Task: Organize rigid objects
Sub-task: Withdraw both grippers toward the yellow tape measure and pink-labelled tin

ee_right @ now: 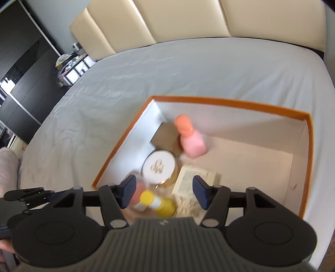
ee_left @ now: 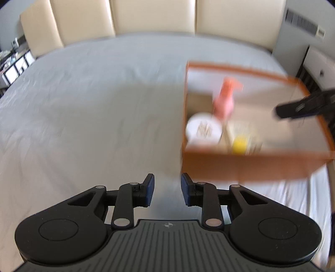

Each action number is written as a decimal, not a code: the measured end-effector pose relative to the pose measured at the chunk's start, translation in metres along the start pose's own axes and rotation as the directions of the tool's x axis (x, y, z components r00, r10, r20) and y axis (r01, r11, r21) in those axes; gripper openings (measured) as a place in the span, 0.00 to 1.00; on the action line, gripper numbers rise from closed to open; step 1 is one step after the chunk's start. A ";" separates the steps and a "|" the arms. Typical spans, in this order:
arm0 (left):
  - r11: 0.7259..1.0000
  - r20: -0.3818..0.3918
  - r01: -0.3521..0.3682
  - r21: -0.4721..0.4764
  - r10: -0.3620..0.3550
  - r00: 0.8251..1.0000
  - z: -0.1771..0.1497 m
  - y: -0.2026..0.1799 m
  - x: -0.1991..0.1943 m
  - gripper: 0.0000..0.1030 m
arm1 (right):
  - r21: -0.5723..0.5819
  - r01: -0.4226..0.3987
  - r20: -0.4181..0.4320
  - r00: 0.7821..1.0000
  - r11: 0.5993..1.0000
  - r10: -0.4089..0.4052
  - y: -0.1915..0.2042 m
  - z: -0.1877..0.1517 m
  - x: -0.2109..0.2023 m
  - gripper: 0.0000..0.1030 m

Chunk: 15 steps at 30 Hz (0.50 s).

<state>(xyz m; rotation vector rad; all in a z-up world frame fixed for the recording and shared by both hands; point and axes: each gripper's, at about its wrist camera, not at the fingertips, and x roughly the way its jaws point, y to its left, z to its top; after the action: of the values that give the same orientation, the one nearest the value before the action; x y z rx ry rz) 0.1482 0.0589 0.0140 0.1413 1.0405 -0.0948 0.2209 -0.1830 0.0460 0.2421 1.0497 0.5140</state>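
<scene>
A wide bed (ee_left: pixel 94 100) fills most of the room, its pale grey sheet (ee_right: pixel 188 69) faintly wrinkled, with a cream padded headboard (ee_left: pixel 129 16) of upright panels at its far end. Off the bed's left side a small bedside shelf (ee_right: pixel 71 62) holds a clutter of things too blurred to make out, and beside it stands a tall dark wardrobe (ee_right: pixel 23 69) with glossy doors. Near the right corner of the bed a white cabinet (ee_left: pixel 318 69) stands against the grey wall (ee_left: pixel 301 27), which carries a dark switch panel.
</scene>
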 end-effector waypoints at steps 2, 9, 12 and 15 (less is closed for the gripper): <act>1.000 -0.048 -0.004 -0.008 0.003 0.999 -0.016 0.008 0.003 0.36 | -0.019 -0.001 -0.026 1.000 1.000 0.001 0.008 -0.015 -0.008 0.58; 0.983 -0.184 -0.047 -0.177 0.014 0.983 -0.066 0.039 0.024 0.48 | -0.183 0.187 -0.018 0.981 0.965 -0.194 0.024 -0.067 -0.025 0.58; 0.972 -0.204 -0.068 -0.224 0.021 0.979 -0.078 0.045 0.032 0.53 | -0.126 0.164 -0.010 0.986 0.978 -0.167 0.017 -0.068 -0.039 0.58; 0.971 -0.227 -0.071 -0.228 0.018 0.974 -0.085 0.050 0.041 0.54 | -0.084 0.128 -0.035 0.991 0.988 -0.131 0.020 -0.078 -0.046 0.58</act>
<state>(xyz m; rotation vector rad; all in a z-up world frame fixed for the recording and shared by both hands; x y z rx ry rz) 0.1037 0.1217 -0.0597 -0.0411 1.2641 0.0884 0.1292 -0.1937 0.0517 0.0912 1.0738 0.4449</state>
